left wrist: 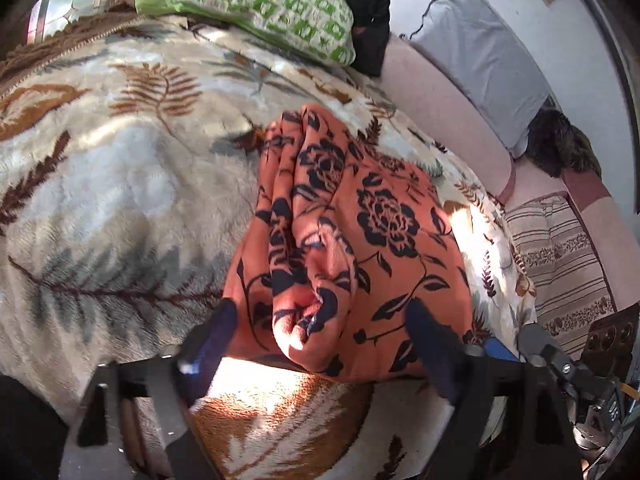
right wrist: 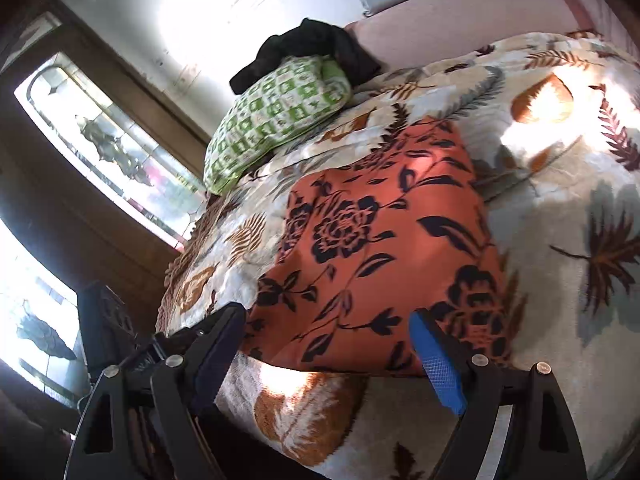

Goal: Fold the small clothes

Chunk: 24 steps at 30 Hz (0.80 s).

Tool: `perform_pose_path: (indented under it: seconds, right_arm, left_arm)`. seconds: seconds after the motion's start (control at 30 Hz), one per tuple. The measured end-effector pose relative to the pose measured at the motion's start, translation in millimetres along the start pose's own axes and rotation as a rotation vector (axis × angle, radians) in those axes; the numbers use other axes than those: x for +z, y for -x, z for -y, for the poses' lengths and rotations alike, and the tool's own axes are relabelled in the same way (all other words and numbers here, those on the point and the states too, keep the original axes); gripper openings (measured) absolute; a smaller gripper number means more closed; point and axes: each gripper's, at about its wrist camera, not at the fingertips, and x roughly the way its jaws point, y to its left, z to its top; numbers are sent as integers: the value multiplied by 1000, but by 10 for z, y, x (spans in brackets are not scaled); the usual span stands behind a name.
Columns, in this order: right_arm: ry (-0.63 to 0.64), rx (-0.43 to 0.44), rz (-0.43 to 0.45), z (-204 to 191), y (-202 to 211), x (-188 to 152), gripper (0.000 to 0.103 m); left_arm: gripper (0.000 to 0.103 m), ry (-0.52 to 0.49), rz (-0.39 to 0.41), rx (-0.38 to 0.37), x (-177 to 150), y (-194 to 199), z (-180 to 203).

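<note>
An orange garment with a black flower print [left wrist: 360, 232] lies folded on a fluffy leaf-patterned blanket [left wrist: 100, 200]. Its bunched folded edge faces the left wrist camera. My left gripper [left wrist: 320, 320] is open, its fingers on either side of the garment's near end, holding nothing. In the right wrist view the same garment [right wrist: 380, 248] lies flat on the blanket [right wrist: 580, 208]. My right gripper [right wrist: 328, 328] is open at the garment's near edge. Its blue-padded finger [right wrist: 436, 364] is at the right and a dark finger [right wrist: 220, 340] is at the left.
A green and white checked pillow [left wrist: 256, 4] lies at the far side with black clothing [left wrist: 364, 12] behind it. A grey pillow [left wrist: 480, 56] leans on a pink sofa back [left wrist: 440, 112]. A striped cushion [left wrist: 560, 256] is at the right. A window [right wrist: 100, 148] is at the left.
</note>
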Motion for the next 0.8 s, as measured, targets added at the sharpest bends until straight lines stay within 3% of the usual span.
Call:
perform_pose_path:
  seconds: [0.03, 0.17, 0.23, 0.3, 0.47, 0.6, 0.7, 0.8]
  right_arm:
    - [-23, -9, 6, 96, 44, 7, 87]
    - [-115, -17, 6, 402, 144, 43, 87]
    - [-119, -29, -26, 484, 83, 64, 87]
    - [-142, -32, -54, 556, 2, 103, 87]
    - [-46, -40, -83, 249, -170, 511, 89]
    - [108, -72, -275, -424, -828, 1032, 89]
    - [238, -208, -405, -916, -1554, 1368, 89]
    - [248, -297, -523, -1114, -2197, 1450, 89]
  left_arm:
    - [9, 4, -46, 16, -22, -77, -22]
    - [9, 7, 19, 33, -106, 61, -46]
    - [11, 75, -62, 44, -164, -154, -199]
    - [12, 95, -50, 22, -175, -174, -246]
    - [13, 61, -34, 23, -182, -186, -194]
    - [13, 48, -17, 14, -184, -199, -186]
    - [13, 20, -4, 15, -220, -174, -186]
    - [13, 21, -5, -7, -225, -167, -219]
